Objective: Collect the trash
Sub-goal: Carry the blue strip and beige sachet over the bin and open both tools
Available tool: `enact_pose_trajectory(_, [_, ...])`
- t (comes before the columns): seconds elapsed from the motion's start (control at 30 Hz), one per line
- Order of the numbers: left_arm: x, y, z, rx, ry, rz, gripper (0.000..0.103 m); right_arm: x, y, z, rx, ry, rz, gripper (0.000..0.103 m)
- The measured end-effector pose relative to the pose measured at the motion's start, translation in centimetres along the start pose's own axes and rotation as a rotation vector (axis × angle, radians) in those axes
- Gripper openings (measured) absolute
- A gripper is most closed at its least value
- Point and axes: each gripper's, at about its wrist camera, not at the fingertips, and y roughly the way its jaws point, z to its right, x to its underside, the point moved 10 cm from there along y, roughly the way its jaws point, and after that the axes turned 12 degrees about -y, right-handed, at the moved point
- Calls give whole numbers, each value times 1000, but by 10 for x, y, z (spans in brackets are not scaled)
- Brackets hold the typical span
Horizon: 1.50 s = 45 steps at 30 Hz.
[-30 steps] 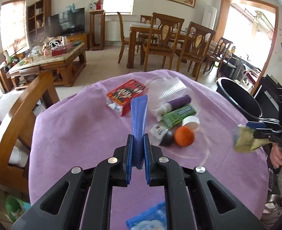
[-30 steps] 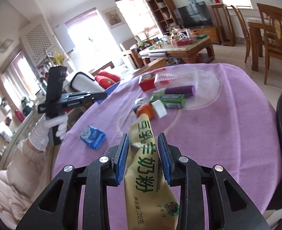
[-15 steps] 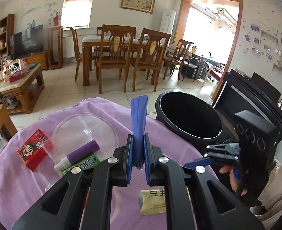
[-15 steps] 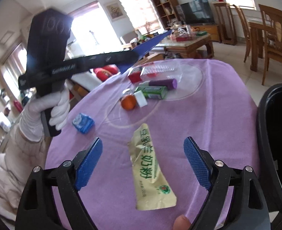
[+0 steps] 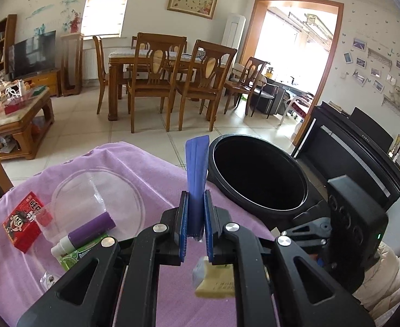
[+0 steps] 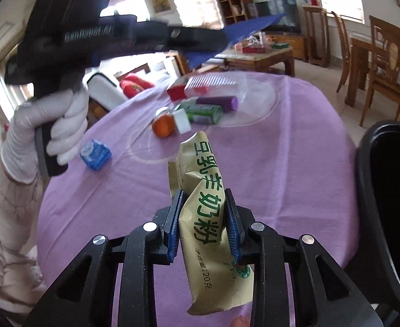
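Trash in both grips: my left gripper (image 5: 195,226) has its jaws clenched on a blue wrapper (image 5: 197,169), my right gripper (image 6: 204,224) pinches a gold sachet (image 6: 209,209) above the purple bench (image 6: 295,150). Best release each squarely over the black bin (image 5: 257,174), not its rim.

Daylight is admitted through overexposed windows (image 5: 106,5); edges are bent by fisheye; the near left gripper (image 6: 72,30) is blurred.
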Motion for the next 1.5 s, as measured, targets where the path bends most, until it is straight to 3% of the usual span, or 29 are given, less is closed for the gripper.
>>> enact_pose_trajectory(0.2, [-8,23,35,55,-2,9,11,-7,-75,105,233,233,164,29])
enact_pose_trajectory(0.33, [-13,49,66,97,12,0,11,1,-107,165,366,362,221,29])
enact_pose_trajectory(0.43, [-12,76,90,125,24,-24,11,12,-112,198,428,426,217,29])
enact_pose_trajectory(0.7, [0,134,114,127,26,-93,11,48,-89,249,475,538,157,29])
enact_pose_trajectory(1.03, [16,164,116,88,45,-153,15,74,-84,278,477,600,156,32])
enact_pose_trajectory(1.1, [20,167,115,76,52,-163,16,77,-87,277,465,607,162,57])
enact_pose_trajectory(1.2, [21,165,111,57,50,-160,36,77,-91,270,456,591,179,67])
enact_pose_trajectory(1.27, [16,161,105,21,39,-130,82,75,-95,270,470,583,184,69])
enact_pose_trajectory(1.3, [15,157,104,2,34,-111,90,73,-96,269,463,581,192,69])
enact_pose_trajectory(1.43, [8,140,97,-37,19,-70,93,68,-105,260,459,570,217,72])
enact_pose_trajectory(1.5, [6,131,92,-45,1,-58,95,64,-109,254,456,567,232,80])
